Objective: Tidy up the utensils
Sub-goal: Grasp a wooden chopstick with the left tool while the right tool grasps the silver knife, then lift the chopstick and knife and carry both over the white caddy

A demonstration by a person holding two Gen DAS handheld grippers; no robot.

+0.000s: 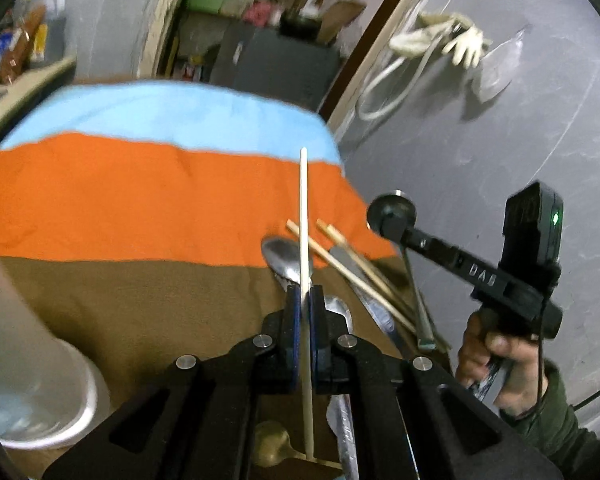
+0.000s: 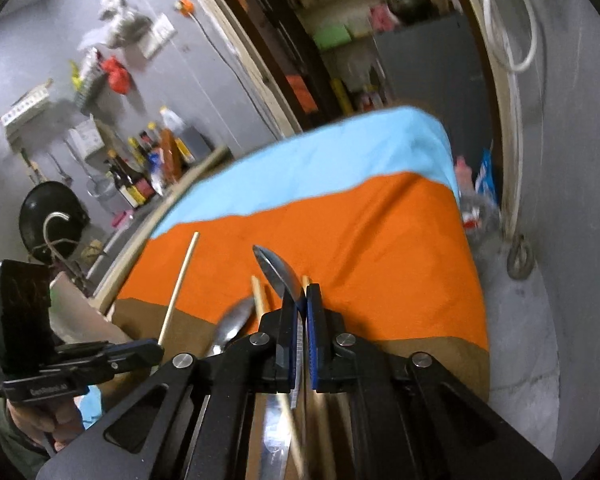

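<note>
While the left claw (image 1: 305,300) is clenched mid-shaft on a light, stiff, pale wooden chopstick (image 1: 304,216), a slick steel spoon (image 2: 276,270) is gripped at its neck by the right claw (image 2: 301,300).

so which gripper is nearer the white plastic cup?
Left. The white plastic cup sits just beside the left gripper, which holds a pale wooden chopstick; the right gripper is farther off, gripping a steel spoon.

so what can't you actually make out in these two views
- White container, left wrist view: cut off by the frame edge and blurred; contents unreadable.
- Lower end of the chopstick in the left gripper: hidden behind the gripper body.
- Handle of the spoon in the right gripper, right wrist view: hidden between the pads.
- Utensil pile: overlapping and blurred, count unclear.
</note>
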